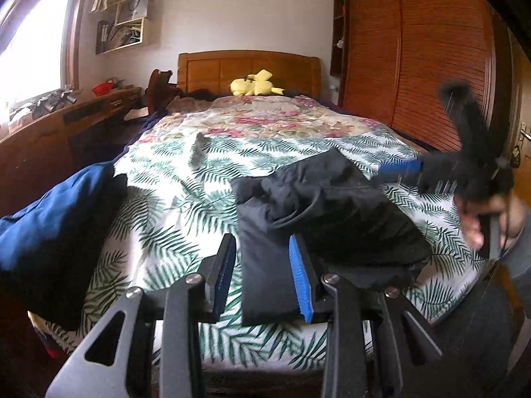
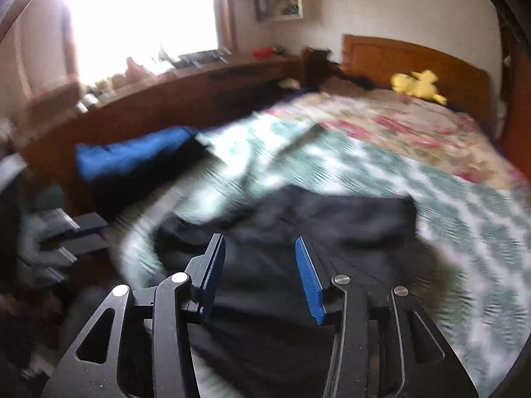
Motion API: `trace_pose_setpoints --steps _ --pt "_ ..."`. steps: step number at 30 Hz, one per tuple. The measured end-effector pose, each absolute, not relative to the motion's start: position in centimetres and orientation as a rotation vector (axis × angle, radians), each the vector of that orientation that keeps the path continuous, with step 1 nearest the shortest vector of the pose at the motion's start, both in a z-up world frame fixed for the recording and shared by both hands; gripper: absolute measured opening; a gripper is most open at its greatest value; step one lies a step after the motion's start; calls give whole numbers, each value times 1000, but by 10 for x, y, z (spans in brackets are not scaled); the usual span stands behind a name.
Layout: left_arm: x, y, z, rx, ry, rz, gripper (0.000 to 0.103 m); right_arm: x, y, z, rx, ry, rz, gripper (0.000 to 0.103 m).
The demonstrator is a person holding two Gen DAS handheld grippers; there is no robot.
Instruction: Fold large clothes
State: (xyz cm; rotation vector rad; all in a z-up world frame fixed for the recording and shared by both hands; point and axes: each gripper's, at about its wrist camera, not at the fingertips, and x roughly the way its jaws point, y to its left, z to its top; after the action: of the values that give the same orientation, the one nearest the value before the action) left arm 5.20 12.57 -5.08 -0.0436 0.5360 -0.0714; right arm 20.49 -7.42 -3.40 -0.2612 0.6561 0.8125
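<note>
Your left gripper (image 1: 264,277) stands parted, gripping nothing. The black garment (image 1: 328,212) lies just ahead, running toward upper right. Your right gripper (image 2: 262,277) is released above it.

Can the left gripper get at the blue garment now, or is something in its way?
Probably yes. The left gripper is open with nothing gripped, and only bare bedspread lies between it and the blue garment at the bed's left edge. The black garment lies on the other side.
</note>
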Motion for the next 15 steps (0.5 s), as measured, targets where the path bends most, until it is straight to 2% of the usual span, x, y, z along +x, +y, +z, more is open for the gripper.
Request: trace_pose_setpoints --steps 7,15 --pt "74 110 -42 -30 552 -74 32 225 -87 -113 -282 817 831 45" --pt "97 94 -52 -21 637 -64 33 218 -88 -133 -257 763 887 45"
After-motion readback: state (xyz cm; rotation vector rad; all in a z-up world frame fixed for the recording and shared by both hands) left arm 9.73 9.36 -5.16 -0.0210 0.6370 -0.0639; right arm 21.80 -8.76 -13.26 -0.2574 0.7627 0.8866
